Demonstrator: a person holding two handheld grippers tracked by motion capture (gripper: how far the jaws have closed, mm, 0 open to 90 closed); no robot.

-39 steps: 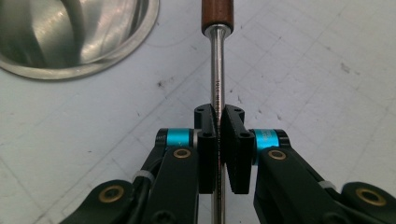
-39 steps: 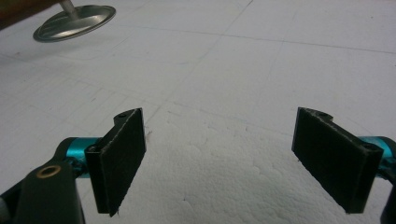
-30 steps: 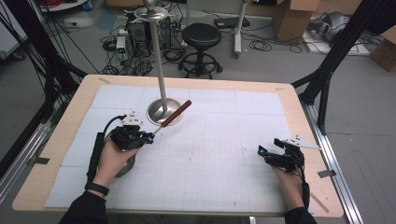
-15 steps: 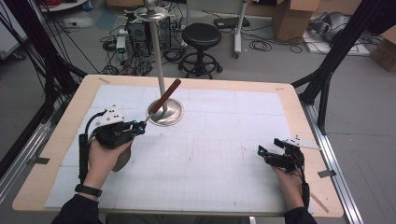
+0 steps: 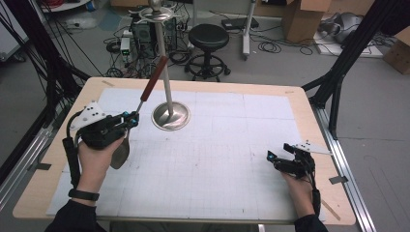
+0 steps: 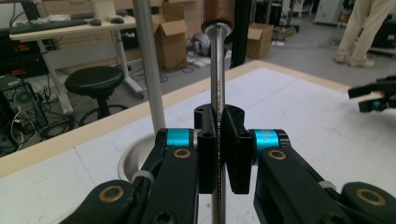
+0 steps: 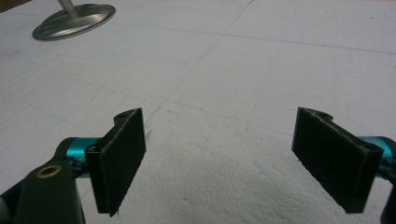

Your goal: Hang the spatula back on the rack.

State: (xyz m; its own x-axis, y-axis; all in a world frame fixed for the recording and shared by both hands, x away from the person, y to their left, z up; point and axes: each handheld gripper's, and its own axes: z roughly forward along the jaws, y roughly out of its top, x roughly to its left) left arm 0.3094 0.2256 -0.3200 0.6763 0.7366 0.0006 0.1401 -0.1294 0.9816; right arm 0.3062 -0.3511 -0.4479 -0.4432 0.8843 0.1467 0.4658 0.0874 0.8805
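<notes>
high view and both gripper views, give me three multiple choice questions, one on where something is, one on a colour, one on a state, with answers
1. Where does the round metal base of the stand sit?
A. on the table, just right of the left gripper
B. on the floor by the stool
C. under the right gripper

2. What colour is the handle of the utensil?
A. blue
B. reddish brown
C. white

3. How is the right gripper set?
A. shut on the stand
B. shut on the utensil
C. open, holding nothing

Answers:
1. A, the high view shows the base on the white sheet beside the left gripper.
2. B, the grip end is reddish brown in the high view.
3. C, the right gripper view shows its jaws wide apart over bare sheet.
</notes>
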